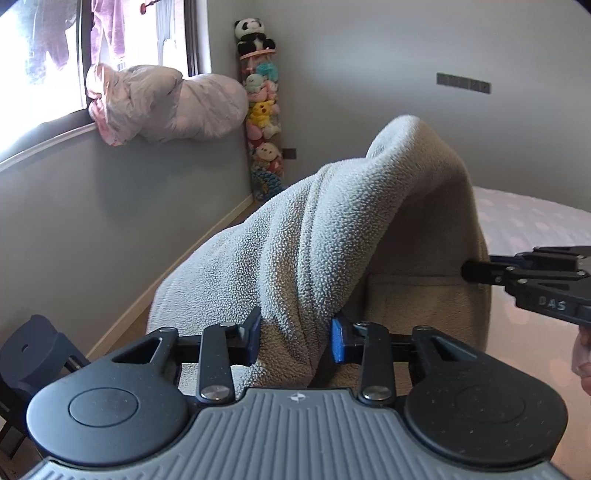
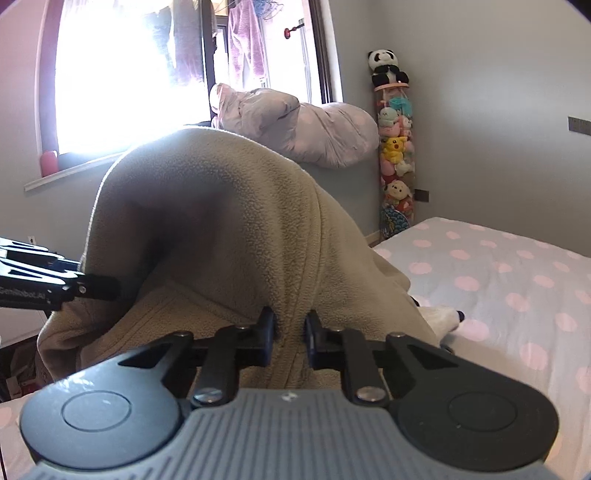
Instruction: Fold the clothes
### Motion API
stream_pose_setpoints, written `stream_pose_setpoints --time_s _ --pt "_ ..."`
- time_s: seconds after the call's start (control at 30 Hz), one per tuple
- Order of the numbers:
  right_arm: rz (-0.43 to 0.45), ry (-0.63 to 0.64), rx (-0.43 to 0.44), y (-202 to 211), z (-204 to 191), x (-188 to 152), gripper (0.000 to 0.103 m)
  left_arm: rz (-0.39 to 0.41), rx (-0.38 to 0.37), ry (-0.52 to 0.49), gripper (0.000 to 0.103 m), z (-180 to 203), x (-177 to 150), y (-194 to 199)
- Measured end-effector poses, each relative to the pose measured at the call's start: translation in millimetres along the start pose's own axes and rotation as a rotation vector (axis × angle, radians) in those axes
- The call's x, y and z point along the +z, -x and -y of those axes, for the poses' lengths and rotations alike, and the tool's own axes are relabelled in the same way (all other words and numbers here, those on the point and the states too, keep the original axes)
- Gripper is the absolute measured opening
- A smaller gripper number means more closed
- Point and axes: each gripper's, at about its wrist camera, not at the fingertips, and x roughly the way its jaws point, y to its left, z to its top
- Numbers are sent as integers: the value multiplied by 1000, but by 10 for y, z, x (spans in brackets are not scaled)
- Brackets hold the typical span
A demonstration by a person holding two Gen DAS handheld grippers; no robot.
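Bed (image 2: 498, 280) w/ grey sheet, pink dots, fills right side of right wrist view; also shows at right edge in left wrist view (image 1: 532, 218).

Beige fleece garment (image 1: 314, 236) is lifted off the bed, held up betw. both grippers and arched into a hump in front of both cams (image 2: 221, 221). Its lower part drapes down toward the bed edge; a stitched hem band shows in right wrist view, low left of the hump.

Pink-grey bundle of bedding (image 1: 166, 107) sits on the windowsill, up against the window (image 2: 122, 74). Purple clothes hang outside the glass.

Tall clear tube of plush toys (image 2: 395, 162) stands in the room corner, panda plush (image 1: 253, 35) on top.

Left gripper (image 1: 295, 338): fingers clenched on a thick fold of the fleece, fabric bunched betw. the blue pads. Seen from the right wrist cam it comes in from the left edge (image 2: 99, 288), tip buried in the garment's side.

Right gripper (image 2: 289, 332): fingers clamped on a narrower pinch of fleece, gap small, cloth squeezed through. In left wrist view it enters from the right edge (image 1: 469, 271), tip touching the garment's right flank.

Small white item w/ dark tips (image 2: 443, 317) lies on the bed just right of the fleece; can't tell what it is.

Dark wall plate (image 1: 463, 83) on the grey wall, well above the bed.
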Motion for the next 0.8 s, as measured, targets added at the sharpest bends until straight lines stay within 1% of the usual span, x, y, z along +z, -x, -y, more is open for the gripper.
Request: stream_pose_setpoints --time_s 0.13,0.27,0.4,0.53,0.6,0.63,0.67,0.7,0.73,0.8 --pt "28 -13 -48 322 163 -7 14 21 -57 -29 30 236 110 206" --pt "77 -41 -107 734 346 -42 14 42 -127 -48 28 497 167 402" --pt "133 -50 -169 1230 521 -81 13 58 -230 -58 27 786 179 582" --pt "170 -48 -243 1788 755 -170 13 58 -362 -64 26 1111 144 711" --pt "183 -48 -299 2085 880 -267 13 49 -431 -58 26 1275 87 732" --pt "190 -47 -328 2234 942 -319 6 39 -462 -58 26 1360 38 729" --pt "208 -32 -372 2401 986 -366 0 27 -494 -59 26 1451 -28 711" --pt "238 -2 -431 2586 1012 -408 0 10 -526 -60 26 1542 -109 677" --pt "248 11 -469 2745 1055 -436 0 -18 -558 -56 26 1642 -216 618" --pt "226 4 -500 3013 1174 -467 0 -82 -615 -43 26 1827 -460 462"
